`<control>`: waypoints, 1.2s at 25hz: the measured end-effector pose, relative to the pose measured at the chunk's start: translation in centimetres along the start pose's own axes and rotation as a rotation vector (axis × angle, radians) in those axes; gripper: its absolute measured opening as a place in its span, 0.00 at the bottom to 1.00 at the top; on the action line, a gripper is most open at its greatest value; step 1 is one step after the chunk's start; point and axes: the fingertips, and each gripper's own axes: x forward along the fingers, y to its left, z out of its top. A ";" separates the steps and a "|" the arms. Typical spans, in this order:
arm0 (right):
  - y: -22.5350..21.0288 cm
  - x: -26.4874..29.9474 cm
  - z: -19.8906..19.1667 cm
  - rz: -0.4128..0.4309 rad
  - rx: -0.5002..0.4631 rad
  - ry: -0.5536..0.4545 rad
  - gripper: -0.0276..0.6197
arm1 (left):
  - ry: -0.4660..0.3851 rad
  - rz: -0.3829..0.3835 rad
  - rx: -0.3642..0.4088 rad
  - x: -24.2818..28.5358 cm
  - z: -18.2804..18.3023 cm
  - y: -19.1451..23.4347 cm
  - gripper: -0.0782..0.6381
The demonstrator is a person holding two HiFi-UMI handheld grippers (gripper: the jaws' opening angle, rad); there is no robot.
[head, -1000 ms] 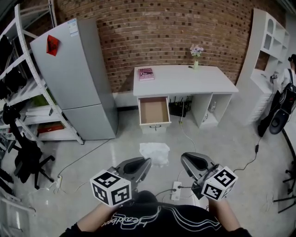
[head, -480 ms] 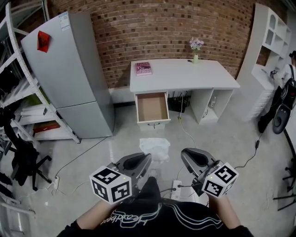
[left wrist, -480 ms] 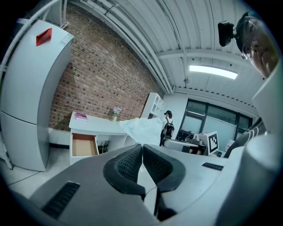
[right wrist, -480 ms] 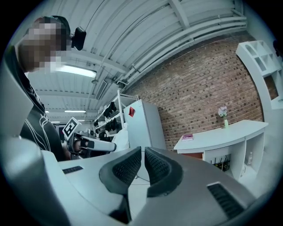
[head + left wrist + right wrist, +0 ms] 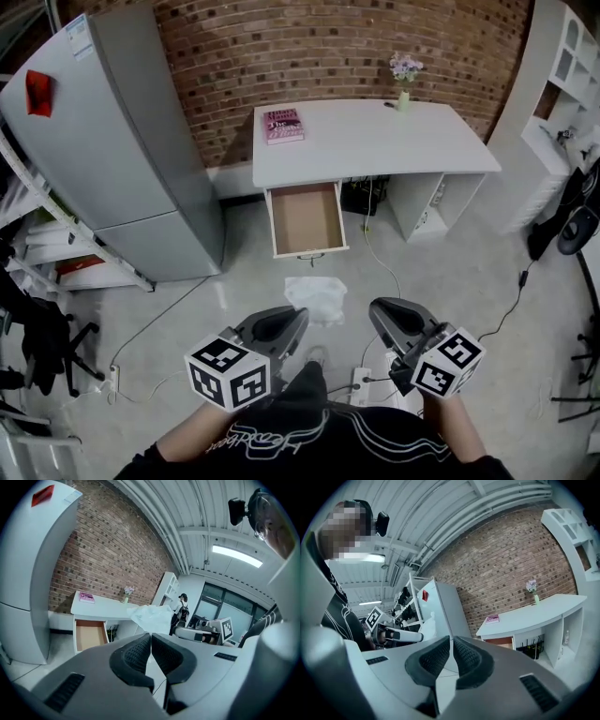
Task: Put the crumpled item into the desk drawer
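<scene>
Under the table (image 5: 375,141), at the end where a pink book (image 5: 283,125) lies, the drawer (image 5: 305,218) stands pulled open, its brown bottom bare. Well short of the table and in line with the drawer, the left claw (image 5: 298,319) is pinched tight on the crumpled item (image 5: 317,298). This is a thin white wad that sticks out past the claw's tips toward the table, above the grey floor (image 5: 450,272). The right claw (image 5: 380,315) hangs near the left one, its jaws pressed together on nothing. A small vase of flowers (image 5: 404,80) stands at the table's back edge.
</scene>
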 end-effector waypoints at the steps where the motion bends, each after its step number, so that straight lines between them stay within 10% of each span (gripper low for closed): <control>1: -1.4 1.5 0.3 -0.004 0.011 0.006 0.12 | 0.009 0.003 -0.002 1.2 0.7 1.6 0.14; 17: -21.8 19.9 2.2 -0.092 0.085 0.172 0.12 | 0.132 0.052 -0.088 19.7 6.3 24.1 0.14; 30: -25.7 22.9 0.1 -0.098 0.142 0.202 0.12 | 0.205 0.140 -0.176 24.4 3.9 30.8 0.14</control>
